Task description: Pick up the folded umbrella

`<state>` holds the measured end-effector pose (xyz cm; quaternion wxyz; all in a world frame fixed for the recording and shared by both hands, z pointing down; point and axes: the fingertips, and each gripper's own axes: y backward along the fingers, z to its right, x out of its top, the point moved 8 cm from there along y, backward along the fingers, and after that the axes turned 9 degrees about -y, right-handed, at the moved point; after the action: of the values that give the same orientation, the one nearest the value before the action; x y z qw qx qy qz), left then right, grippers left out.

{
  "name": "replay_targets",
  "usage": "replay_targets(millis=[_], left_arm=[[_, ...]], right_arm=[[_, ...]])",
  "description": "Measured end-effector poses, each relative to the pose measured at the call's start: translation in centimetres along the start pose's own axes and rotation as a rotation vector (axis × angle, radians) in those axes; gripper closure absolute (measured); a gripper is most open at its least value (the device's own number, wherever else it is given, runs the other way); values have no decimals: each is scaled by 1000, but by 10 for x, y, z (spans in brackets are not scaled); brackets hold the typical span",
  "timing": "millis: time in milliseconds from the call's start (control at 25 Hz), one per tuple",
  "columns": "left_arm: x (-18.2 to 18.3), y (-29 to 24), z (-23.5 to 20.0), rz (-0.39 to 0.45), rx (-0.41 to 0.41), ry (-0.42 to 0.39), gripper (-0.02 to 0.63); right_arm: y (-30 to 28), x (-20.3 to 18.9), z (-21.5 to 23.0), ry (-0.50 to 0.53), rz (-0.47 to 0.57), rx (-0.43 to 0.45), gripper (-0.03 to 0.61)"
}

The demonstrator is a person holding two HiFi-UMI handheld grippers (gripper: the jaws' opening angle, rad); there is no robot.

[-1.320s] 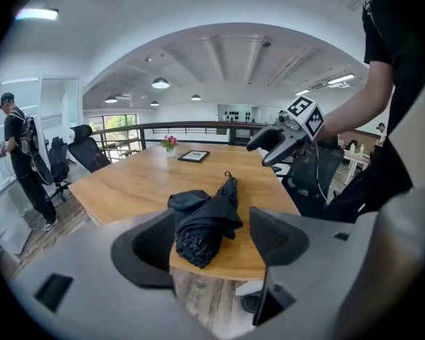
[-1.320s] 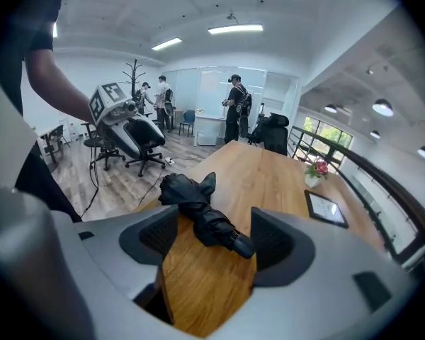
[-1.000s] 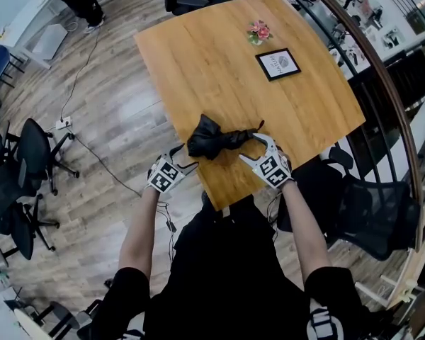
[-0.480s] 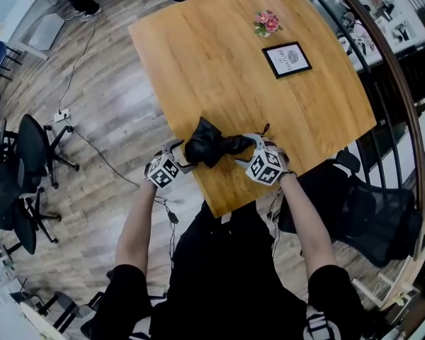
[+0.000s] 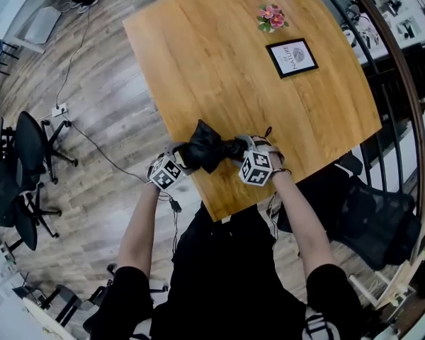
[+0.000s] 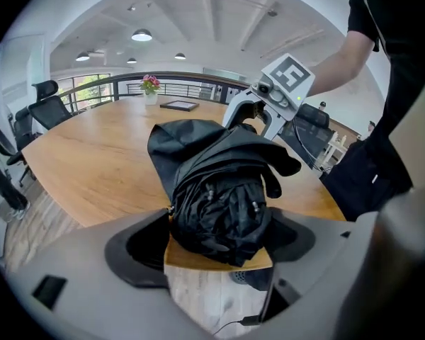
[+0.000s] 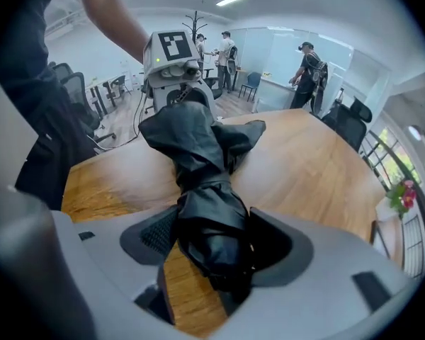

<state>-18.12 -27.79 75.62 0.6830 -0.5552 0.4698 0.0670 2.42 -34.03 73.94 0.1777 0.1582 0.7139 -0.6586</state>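
Two grippers meet at the near edge of our wooden table (image 5: 219,62). On the left, our left gripper (image 5: 182,156) has its jaws spread wide, having just been opening. They straddle the bunched, wider end of the folded umbrella (image 5: 209,149) without squeezing it. The black umbrella lies on the tabletop close to that edge, running left to right between the two grippers. On the right, our right gripper (image 5: 248,147) sits over the narrower end; its jaws have just been closing, and both pads press the fabric. Farther back to the right, a framed picture (image 5: 292,57) and small flowers (image 5: 273,18) sit well apart.
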Motion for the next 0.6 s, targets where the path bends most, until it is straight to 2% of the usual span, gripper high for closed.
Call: replay_targets(millis=[200, 400, 600], left_arm=[[-3, 3, -1, 31, 25, 35, 210], [0, 8, 2, 37, 48, 66, 260], [3, 9, 4, 32, 69, 55, 278]], right_arm=[[-3, 1, 0, 37, -15, -31, 292], [-3, 0, -1, 32, -20, -28, 321], [-1, 0, -2, 30, -21, -48, 335]])
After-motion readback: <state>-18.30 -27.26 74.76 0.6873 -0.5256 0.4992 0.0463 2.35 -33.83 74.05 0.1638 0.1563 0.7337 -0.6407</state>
